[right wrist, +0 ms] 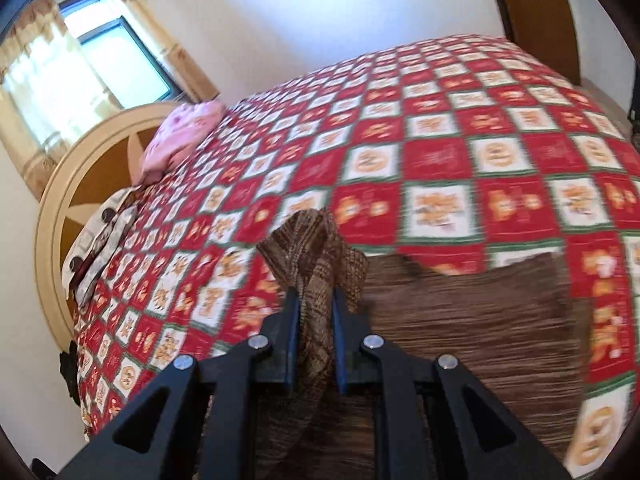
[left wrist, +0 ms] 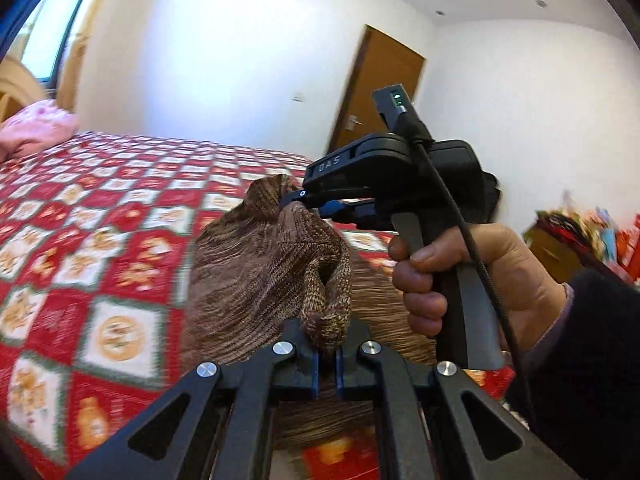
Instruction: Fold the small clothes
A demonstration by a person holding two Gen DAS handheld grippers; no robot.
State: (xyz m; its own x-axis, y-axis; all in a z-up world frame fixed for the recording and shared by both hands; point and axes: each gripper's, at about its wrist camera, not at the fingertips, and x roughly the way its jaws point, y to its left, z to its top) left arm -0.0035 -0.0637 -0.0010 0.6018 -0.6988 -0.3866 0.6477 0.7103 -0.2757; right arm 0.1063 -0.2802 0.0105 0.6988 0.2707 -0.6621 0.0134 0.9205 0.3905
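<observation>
**Brown knit held up between two grippers over the bed**

Black linkage arms with silver rivets fill the bottom of both wrist views. In the left wrist view, the left gripper [left wrist: 327,354] has its blue-lined jaws drawn close together on a rolled edge of the brown knit garment [left wrist: 256,264], which rises in front of it as a bunched hump. Ahead and to the right of that gripper, the right gripper [left wrist: 304,200] pinches the top of the same garment; its black body carries the raised letters "DAS", the only writing that can be read. A small module on top of it shows a green light, and a black cable [left wrist: 460,216] runs down past the handle. The right hand [left wrist: 460,276], in a dark sleeve, wraps around that handle.

In the right wrist view, the right gripper [right wrist: 316,344] is clamped on a twisted fold of the brown knit garment [right wrist: 472,320]; the rest of the cloth spreads flat to the right of the jaws, on the red patchwork bedspread [right wrist: 440,160].

Far ahead and left of both grippers, a pink pillow [right wrist: 184,132] lies at the cream wooden headboard [right wrist: 52,216], under a curtained window [right wrist: 100,60]. A brown door [left wrist: 380,92] stands beyond the bed. Blurred colourful items [left wrist: 592,236] sit at the far right; I cannot tell what holds them.
</observation>
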